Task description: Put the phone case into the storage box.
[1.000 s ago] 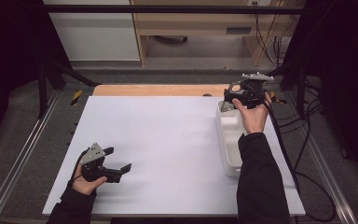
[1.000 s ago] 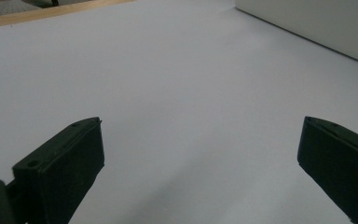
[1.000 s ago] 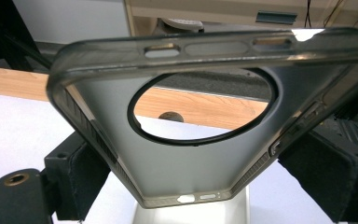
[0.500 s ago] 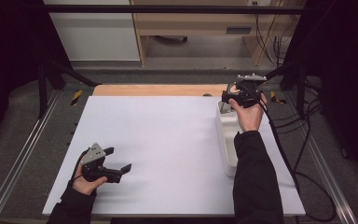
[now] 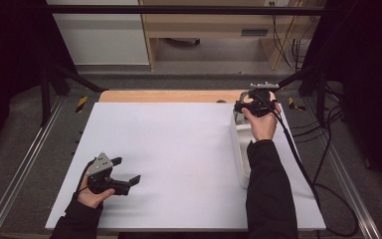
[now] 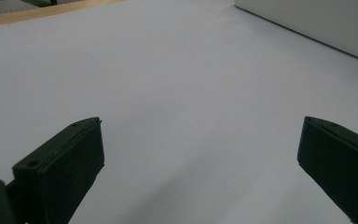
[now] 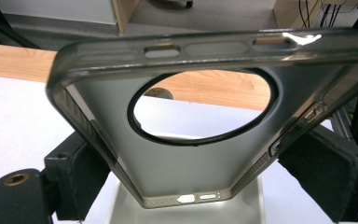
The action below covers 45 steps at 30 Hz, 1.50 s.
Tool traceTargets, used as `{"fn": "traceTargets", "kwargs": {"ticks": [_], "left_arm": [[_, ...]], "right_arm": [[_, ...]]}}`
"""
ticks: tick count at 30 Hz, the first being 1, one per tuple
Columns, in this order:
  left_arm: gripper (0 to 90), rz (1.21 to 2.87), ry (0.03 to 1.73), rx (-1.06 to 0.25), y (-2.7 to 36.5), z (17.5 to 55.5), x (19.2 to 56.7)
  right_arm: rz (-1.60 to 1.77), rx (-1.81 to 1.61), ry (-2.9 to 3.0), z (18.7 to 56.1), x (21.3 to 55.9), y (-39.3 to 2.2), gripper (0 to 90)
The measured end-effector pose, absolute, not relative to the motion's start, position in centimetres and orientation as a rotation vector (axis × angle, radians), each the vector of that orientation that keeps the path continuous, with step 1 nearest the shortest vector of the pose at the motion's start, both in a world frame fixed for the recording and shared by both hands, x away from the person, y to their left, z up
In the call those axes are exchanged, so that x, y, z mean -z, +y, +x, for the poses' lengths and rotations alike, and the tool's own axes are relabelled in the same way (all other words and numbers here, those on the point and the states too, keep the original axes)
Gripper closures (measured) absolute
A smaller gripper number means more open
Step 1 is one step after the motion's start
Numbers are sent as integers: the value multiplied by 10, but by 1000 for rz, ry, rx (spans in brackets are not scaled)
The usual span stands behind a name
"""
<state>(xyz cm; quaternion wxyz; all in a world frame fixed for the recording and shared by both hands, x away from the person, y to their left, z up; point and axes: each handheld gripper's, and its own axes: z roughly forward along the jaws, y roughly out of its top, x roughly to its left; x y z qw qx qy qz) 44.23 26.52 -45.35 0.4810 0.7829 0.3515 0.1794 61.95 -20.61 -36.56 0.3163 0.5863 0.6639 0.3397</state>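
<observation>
A translucent smoky-grey phone case (image 7: 168,168) with a large round camera hole is clamped by its two long edges between the jaws of my right gripper (image 7: 200,175). In the high view this right gripper (image 5: 239,106) hangs over the far end of a white tray (image 5: 240,149), and the case (image 5: 239,117) shows as a grey patch under it. My left gripper (image 5: 128,169) rests low at the near left of the white table (image 5: 179,144). Its jaws stand wide apart in the left gripper view (image 6: 200,158), with nothing between them.
The long white tray (image 6: 317,23) runs along the table's right side. A wooden strip (image 5: 169,95) borders the far edge. Cables (image 5: 308,174) trail off to the right. Metal rails (image 5: 25,164) flank the table.
My right gripper has drifted slightly left and nearer with the case in it, above the tray's far end. The left gripper has not moved.
</observation>
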Motion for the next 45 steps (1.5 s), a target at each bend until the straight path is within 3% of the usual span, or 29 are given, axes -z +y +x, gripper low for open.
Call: {"fn": "traceTargets", "kwargs": {"ticks": [45], "left_arm": [[1,1921,849,-435,263,442,454]], "right_arm": [[1596,-840,1773,633,393,-205,118]]}}
